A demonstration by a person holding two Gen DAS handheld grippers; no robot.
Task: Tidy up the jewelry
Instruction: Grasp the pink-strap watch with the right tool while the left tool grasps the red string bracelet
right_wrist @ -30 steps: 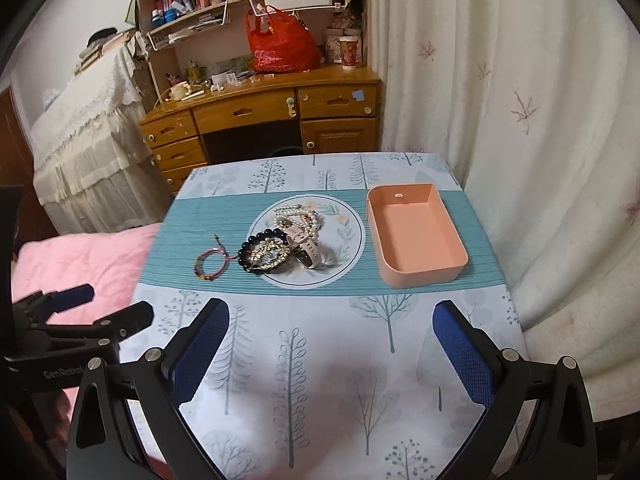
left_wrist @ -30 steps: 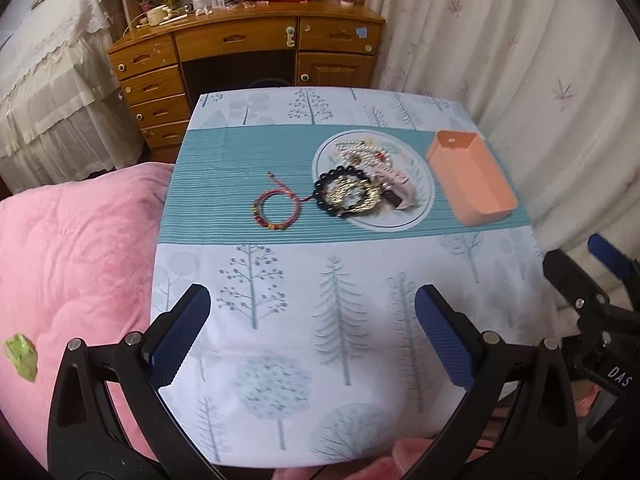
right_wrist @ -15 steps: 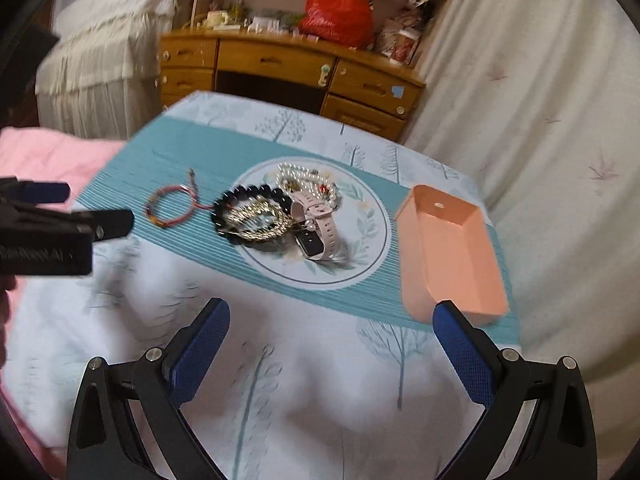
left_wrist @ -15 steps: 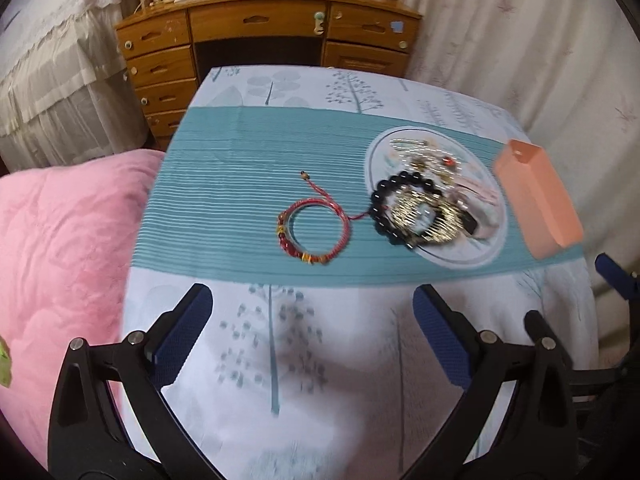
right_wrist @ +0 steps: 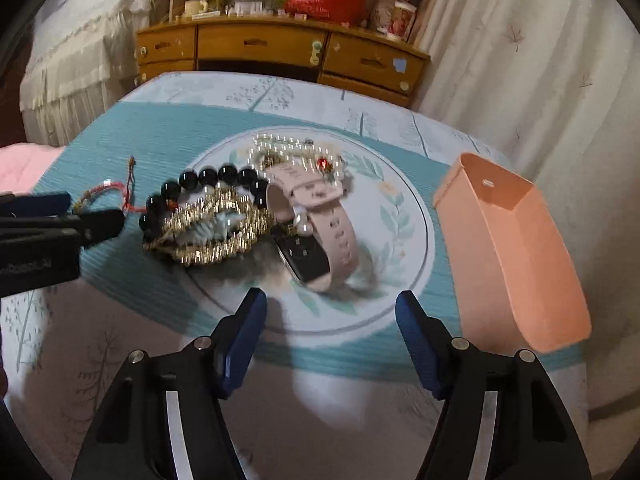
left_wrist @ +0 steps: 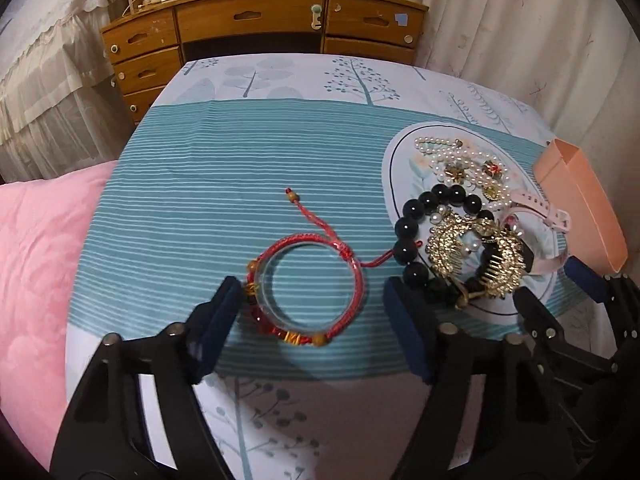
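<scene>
A red cord bracelet (left_wrist: 308,280) lies flat on the teal stripe of the tablecloth. My left gripper (left_wrist: 312,300) straddles it; its jaws are closing, with a gap left at the right pad. On the round printed patch sits a pile: a black bead bracelet (left_wrist: 404,232), a gold hair comb (right_wrist: 216,228), a pearl necklace (left_wrist: 460,160) and a pink watch (right_wrist: 320,216). My right gripper (right_wrist: 330,304) hovers just short of the watch, jaws closing with nothing between them. A peach box (right_wrist: 512,248) stands empty to the right.
A wooden desk (left_wrist: 256,20) with drawers stands behind the table. A pink quilt (left_wrist: 40,260) lies along the table's left edge, and a curtain (right_wrist: 540,80) hangs close on the right. The left gripper's fingers (right_wrist: 60,208) reach in beside the black beads.
Both grippers have dropped toward the table and moved forward. Their jaws have narrowed. The left now straddles the red bracelet; the right has come close to the watch.
</scene>
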